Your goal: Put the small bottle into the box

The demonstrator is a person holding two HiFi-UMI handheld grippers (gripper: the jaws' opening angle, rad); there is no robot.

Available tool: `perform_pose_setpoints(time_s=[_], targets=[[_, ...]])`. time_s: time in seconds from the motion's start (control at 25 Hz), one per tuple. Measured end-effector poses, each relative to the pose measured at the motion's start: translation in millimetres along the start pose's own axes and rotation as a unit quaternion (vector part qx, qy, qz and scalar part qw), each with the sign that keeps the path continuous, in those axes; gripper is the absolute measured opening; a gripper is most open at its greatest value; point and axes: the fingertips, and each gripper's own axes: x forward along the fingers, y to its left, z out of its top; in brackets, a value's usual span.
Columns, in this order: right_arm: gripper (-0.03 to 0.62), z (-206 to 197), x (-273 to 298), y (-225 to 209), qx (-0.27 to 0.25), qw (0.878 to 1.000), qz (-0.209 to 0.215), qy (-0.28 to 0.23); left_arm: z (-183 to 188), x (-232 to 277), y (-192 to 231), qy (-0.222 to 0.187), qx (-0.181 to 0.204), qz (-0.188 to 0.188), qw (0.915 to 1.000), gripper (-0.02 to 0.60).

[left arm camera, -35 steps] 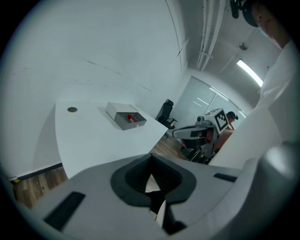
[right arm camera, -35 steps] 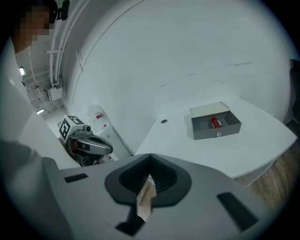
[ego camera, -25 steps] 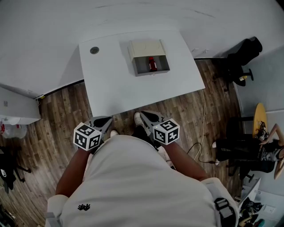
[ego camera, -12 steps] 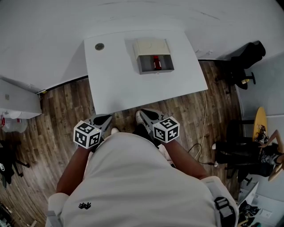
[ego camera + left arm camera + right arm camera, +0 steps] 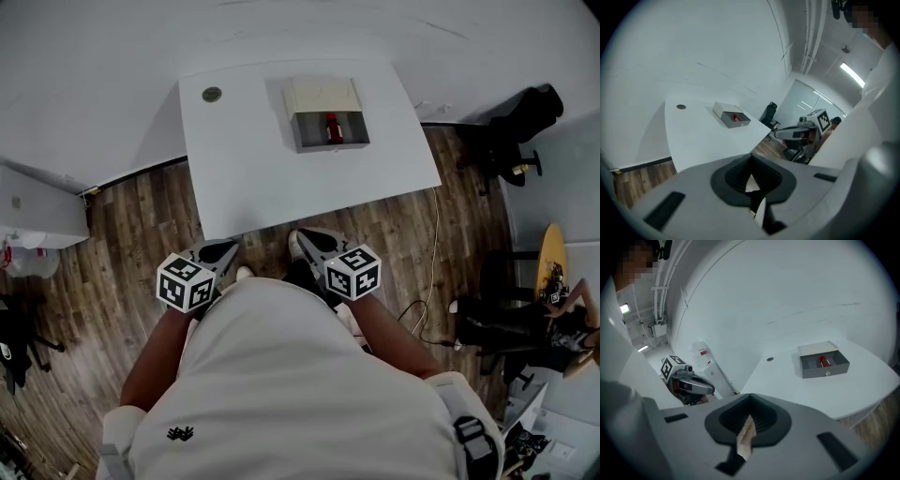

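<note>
Head view: the small bottle (image 5: 331, 128) lies inside the box (image 5: 322, 96). Left claw (image 5: 221, 253) and right claw (image 5: 309, 242) sit well apart from the box, both pinched together, empty, because I judge the job done.

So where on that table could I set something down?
The table is bare across its near half, in front of the box, and between the box and the disc at the far left. Only the box is taken, by a bottle.
</note>
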Motion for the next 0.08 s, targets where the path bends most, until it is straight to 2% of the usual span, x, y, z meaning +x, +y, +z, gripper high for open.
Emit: perform_pose_setpoints(time_s=[0.08], targets=[[0.005, 0.2, 0.8, -3.3, 0.001, 1.0, -0.001, 0.0, 1.5, 3.2, 0.3, 0.0, 0.0, -0.002, 1.0, 0.005]])
